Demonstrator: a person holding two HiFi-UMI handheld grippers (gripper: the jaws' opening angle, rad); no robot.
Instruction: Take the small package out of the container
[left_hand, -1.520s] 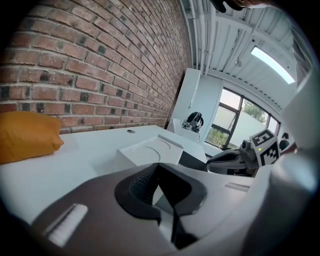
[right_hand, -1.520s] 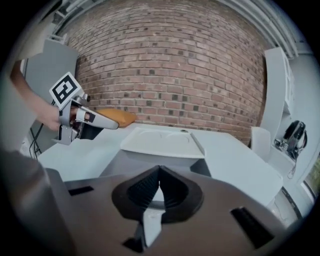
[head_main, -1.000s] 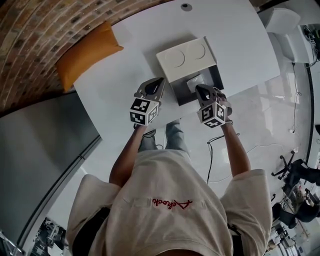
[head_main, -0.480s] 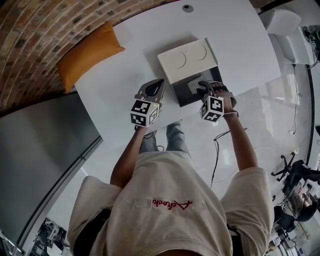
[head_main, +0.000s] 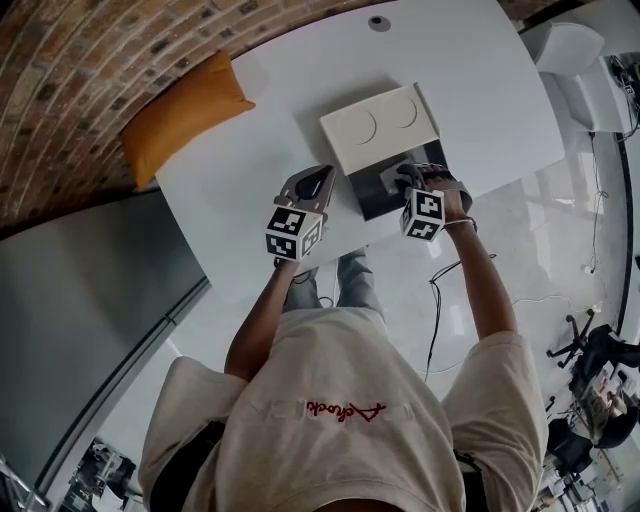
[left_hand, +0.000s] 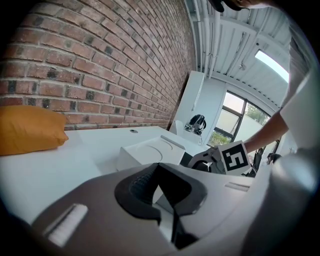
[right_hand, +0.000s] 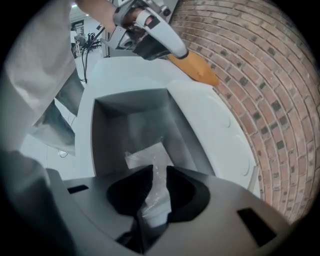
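Observation:
A dark grey open container (head_main: 372, 195) sits near the table's front edge, and its white lid (head_main: 380, 128) lies against its far side. The small package (right_hand: 148, 156), a clear plastic bag, lies inside on the container's floor (right_hand: 125, 125). My right gripper (head_main: 408, 178) reaches down into the container, and its jaws (right_hand: 152, 179) are shut on the bag's near end. My left gripper (head_main: 318, 182) hovers over the white table just left of the container, shut on nothing (left_hand: 161, 182). It does not touch the box.
An orange cushion (head_main: 185, 110) lies at the table's far left by the brick wall. A round cable grommet (head_main: 379, 22) is at the far edge. The table's front edge (head_main: 420, 215) runs right behind the container. A white chair (head_main: 570, 50) stands at the right.
My right gripper has moved forward and down into the container, onto the package. The left gripper has stayed beside the box.

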